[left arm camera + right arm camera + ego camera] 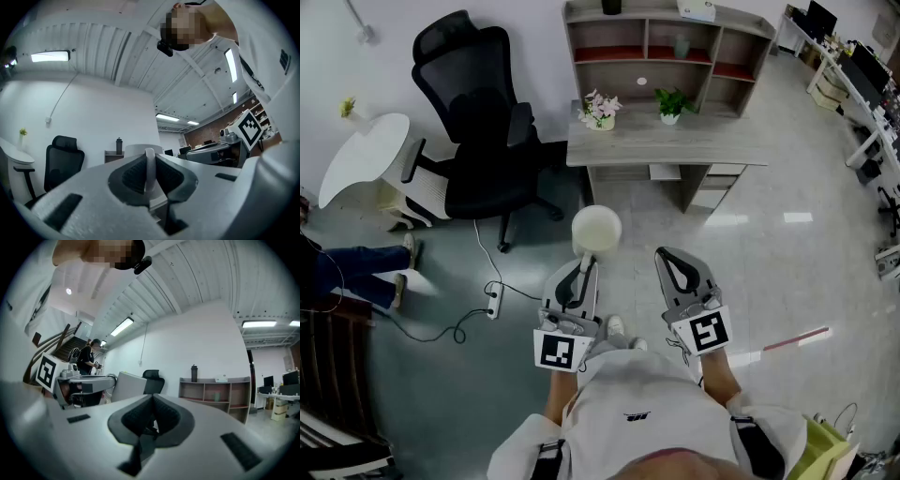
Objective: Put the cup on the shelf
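Observation:
A white cup [596, 230] hangs above the floor, its wall pinched by my left gripper [587, 259]. In the left gripper view the cup's thin wall [149, 169] stands between the closed jaws of that gripper [150, 157]. My right gripper [662, 254] is held beside it to the right, shut with nothing in it. The right gripper view shows its own jaws [151, 401] pressed together, and the cup [129, 386] off to the left. The wooden shelf [667, 45] stands on a desk [675, 145] ahead; its shelf compartments [216, 394] appear far off.
A black office chair [483, 122] stands left of the desk, with a white round table [364, 155] beyond it. Two small potted plants [600, 110] sit on the desk. A power strip and cable [492, 302] lie on the floor. Another person's legs [356, 262] are at left.

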### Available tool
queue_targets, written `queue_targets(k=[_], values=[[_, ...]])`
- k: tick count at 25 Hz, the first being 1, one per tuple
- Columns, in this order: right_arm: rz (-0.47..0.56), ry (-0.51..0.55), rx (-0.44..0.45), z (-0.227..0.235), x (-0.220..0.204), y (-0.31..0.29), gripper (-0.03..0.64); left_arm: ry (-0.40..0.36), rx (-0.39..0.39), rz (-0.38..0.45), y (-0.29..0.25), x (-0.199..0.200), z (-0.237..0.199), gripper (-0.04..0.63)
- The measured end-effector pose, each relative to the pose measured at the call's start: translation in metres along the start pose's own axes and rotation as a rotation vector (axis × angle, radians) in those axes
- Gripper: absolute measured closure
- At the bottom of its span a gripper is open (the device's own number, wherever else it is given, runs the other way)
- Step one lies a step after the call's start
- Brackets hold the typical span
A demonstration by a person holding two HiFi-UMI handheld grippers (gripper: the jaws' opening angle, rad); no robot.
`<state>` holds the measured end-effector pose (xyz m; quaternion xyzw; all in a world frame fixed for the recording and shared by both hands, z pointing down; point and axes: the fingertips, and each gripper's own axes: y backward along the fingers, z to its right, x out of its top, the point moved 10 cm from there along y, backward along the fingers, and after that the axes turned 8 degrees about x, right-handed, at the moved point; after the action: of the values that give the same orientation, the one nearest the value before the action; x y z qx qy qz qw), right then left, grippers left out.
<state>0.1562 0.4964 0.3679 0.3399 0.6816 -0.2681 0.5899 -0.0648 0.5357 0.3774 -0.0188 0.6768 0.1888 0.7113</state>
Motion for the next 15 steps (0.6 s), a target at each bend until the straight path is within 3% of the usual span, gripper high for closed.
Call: queue_targets(k=[15], values=[[-0.012,-0.026,-0.04,0.019,-0.019,-0.059,0.586,0.016,-0.031,-0.03,-0.048,-0.024,-0.045,0.543]])
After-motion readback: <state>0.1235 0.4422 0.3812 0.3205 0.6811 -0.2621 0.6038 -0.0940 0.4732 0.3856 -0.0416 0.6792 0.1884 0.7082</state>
